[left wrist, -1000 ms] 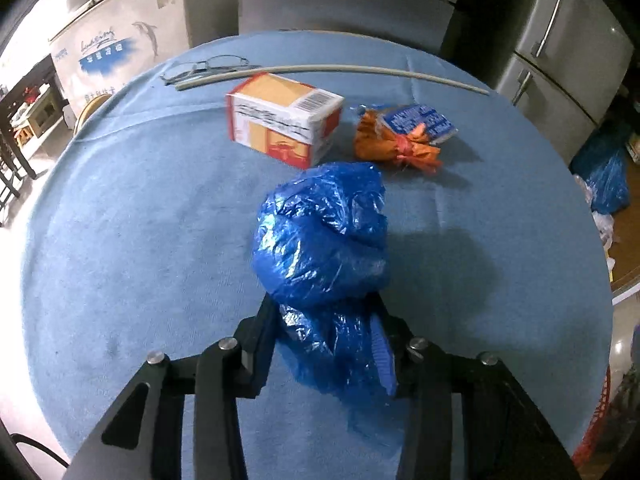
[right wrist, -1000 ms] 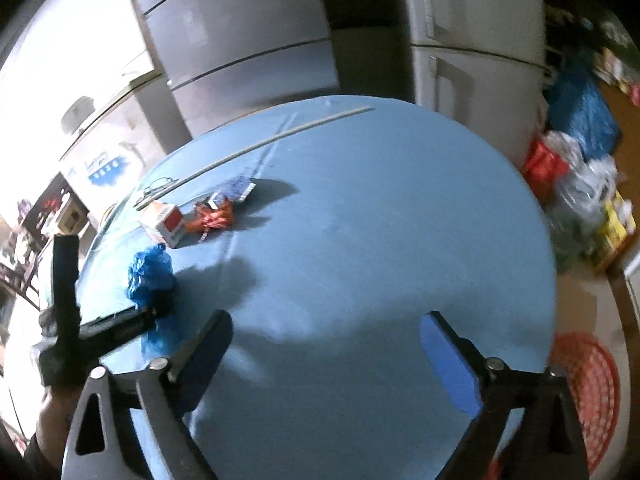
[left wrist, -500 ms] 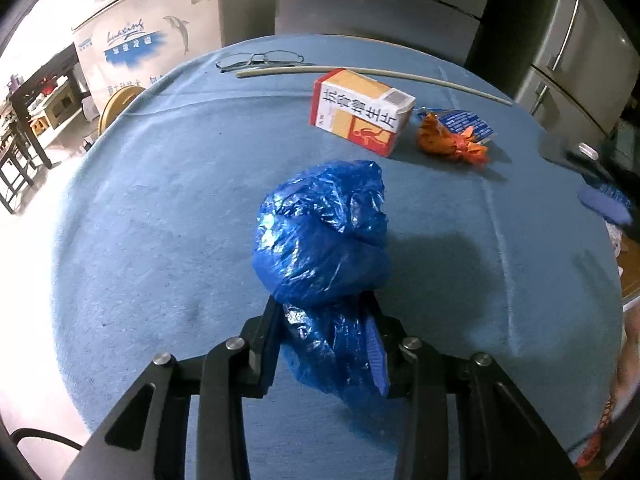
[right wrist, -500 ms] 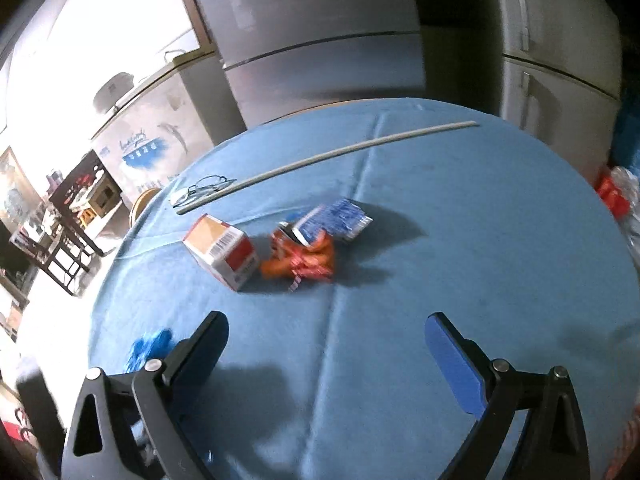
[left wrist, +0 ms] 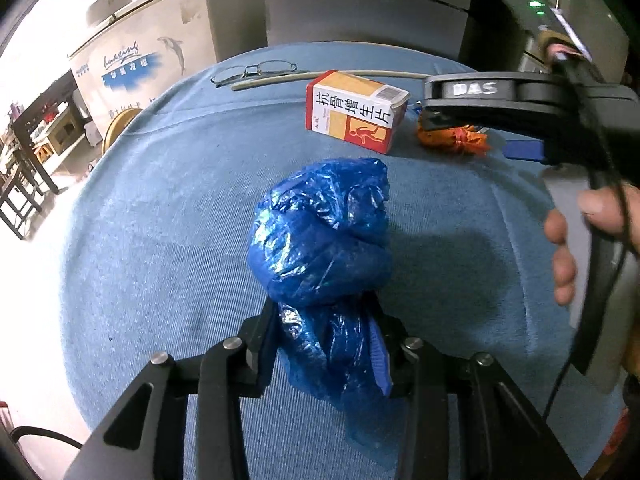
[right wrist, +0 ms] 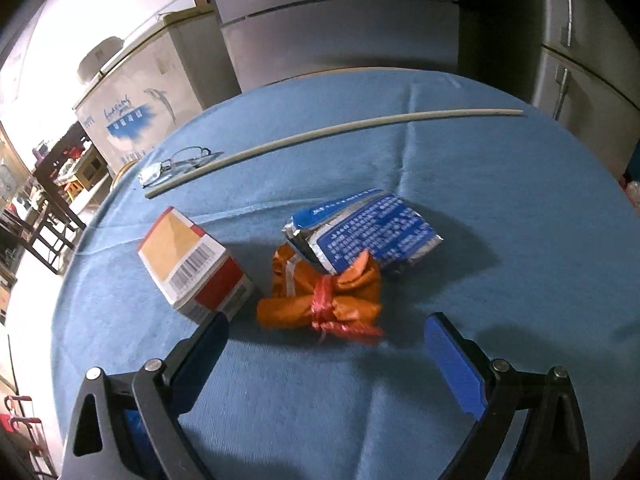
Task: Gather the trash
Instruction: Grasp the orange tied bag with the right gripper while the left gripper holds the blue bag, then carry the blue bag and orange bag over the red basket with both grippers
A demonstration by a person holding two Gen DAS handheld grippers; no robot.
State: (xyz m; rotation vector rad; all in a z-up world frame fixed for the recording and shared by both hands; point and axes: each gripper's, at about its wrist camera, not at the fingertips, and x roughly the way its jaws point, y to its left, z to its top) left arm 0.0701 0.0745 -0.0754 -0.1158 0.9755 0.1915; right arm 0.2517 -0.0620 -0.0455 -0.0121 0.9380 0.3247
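My left gripper (left wrist: 328, 336) is shut on a crumpled blue plastic bag (left wrist: 324, 232), held just above the blue tablecloth (left wrist: 160, 220). My right gripper (right wrist: 326, 344) is open and empty, its jaws wide apart just short of an orange wrapper tied with red string (right wrist: 320, 296). A red-and-yellow medicine box (right wrist: 192, 268) lies left of the wrapper, and a blue foil packet (right wrist: 368, 232) lies behind it. In the left wrist view the box (left wrist: 356, 108) and the orange wrapper (left wrist: 452, 140) lie beyond the bag, with the right gripper's body (left wrist: 520, 100) over the wrapper.
A long pale stick (right wrist: 332, 136) and a pair of glasses (right wrist: 176, 164) lie near the table's far edge. Grey cabinets (right wrist: 340, 28) and a white chest freezer (right wrist: 132, 92) stand behind the table. A dark chair (right wrist: 52, 208) stands at the left.
My right gripper has swung left and closer to the orange wrapper and box, and now shows in the left wrist view. My left gripper still holds the blue bag and has shifted slightly.
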